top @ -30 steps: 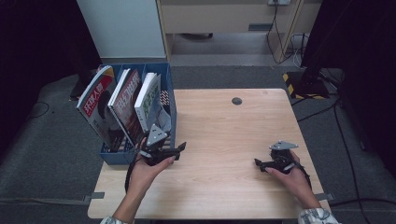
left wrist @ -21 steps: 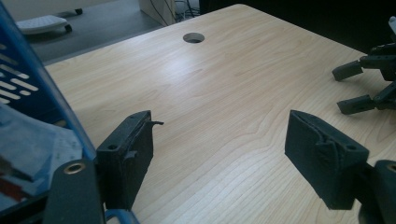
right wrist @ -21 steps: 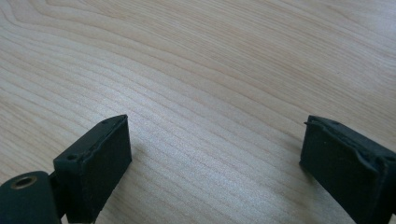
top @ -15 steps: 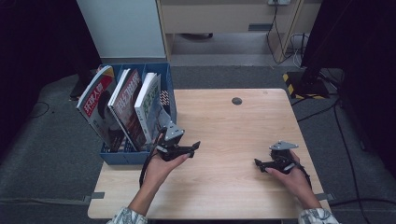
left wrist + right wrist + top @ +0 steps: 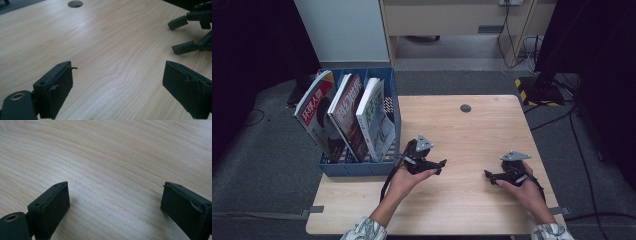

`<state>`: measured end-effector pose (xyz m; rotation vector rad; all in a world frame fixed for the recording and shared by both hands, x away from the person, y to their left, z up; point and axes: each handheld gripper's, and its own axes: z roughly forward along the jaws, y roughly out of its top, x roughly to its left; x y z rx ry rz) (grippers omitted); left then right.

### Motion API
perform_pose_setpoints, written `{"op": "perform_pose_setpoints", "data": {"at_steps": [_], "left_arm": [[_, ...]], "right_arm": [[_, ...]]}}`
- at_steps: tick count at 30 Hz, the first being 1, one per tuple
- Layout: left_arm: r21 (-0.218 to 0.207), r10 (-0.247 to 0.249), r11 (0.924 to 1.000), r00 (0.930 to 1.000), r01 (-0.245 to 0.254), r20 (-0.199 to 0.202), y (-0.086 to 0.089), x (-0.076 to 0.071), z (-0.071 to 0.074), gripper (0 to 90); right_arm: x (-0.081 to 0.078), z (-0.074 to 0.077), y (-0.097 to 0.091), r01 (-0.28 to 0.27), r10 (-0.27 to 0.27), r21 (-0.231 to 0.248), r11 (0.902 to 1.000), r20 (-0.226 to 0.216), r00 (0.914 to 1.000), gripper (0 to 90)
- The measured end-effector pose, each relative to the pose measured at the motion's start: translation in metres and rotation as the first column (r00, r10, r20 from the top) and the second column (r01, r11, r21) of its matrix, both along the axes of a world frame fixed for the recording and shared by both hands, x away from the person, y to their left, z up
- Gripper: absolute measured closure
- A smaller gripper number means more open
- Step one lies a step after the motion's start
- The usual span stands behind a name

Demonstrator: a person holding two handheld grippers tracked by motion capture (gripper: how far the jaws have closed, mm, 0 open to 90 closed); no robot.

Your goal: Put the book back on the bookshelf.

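Left gripper [image 5: 443,164] empty, just beside blue file rack [image 5: 362,167].

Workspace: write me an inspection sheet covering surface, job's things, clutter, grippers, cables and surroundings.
Surface: light wooden table, bare grain, one round cable hole near the far edge.
Job's things: blue plastic magazine rack at the table's left edge, holding three upright magazines.
Clutter: nothing seen.
Grippers: left gripper beside the rack, its jaws have just been opening, nothing between them; right gripper open and empty, low over the table.
Cables: black cable trailing from the left gripper; more on the floor at right.
Surroundings: grey floor, white cabinet behind.
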<state>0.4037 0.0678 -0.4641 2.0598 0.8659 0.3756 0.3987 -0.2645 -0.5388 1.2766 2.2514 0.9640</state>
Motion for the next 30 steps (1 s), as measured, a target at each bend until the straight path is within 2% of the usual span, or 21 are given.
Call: {"op": "perform_pose_setpoints", "data": {"at_steps": [4,5,7,9,17,24,30], "left_arm": [[0.012,-0.007,0.9999,0.9999,0.007,-0.014,-0.005,0.003,-0.006,8.2],[0.030,-0.007,0.9995,0.9997,0.007,-0.025,-0.007,0.005,-0.012,8.1],[0.034,-0.005,0.9994,0.9996,0.006,-0.029,-0.008,0.005,-0.015,8.0],[0.060,0.001,0.9982,0.9989,0.002,-0.048,-0.011,0.008,-0.023,7.6],[0.115,0.029,0.9932,0.9965,-0.020,-0.079,-0.013,0.011,-0.041,7.6],[0.127,0.053,0.9911,0.9935,-0.040,-0.101,-0.011,0.014,-0.050,7.6],[0.130,0.090,0.9886,0.9906,-0.077,-0.103,-0.008,0.017,-0.055,7.7]], "right_arm": [[0.000,0.000,0.000,0.001,-0.001,0.001,1.0000,-0.001,1.0000,8.5],[0.000,0.000,0.000,0.000,0.000,0.001,1.0000,-0.001,1.0000,8.5],[0.000,0.000,0.000,0.000,0.000,0.000,1.0000,-0.001,1.0000,8.5],[0.000,0.000,0.000,0.000,0.000,0.000,1.0000,0.000,1.0000,8.4],[0.000,0.000,0.000,0.001,-0.001,-0.002,1.0000,-0.003,1.0000,8.3],[0.000,0.000,0.000,0.000,0.000,-0.001,1.0000,-0.003,1.0000,8.2],[0.000,0.000,0.000,0.000,0.000,-0.001,1.0000,-0.003,1.0000,8.2]]}}
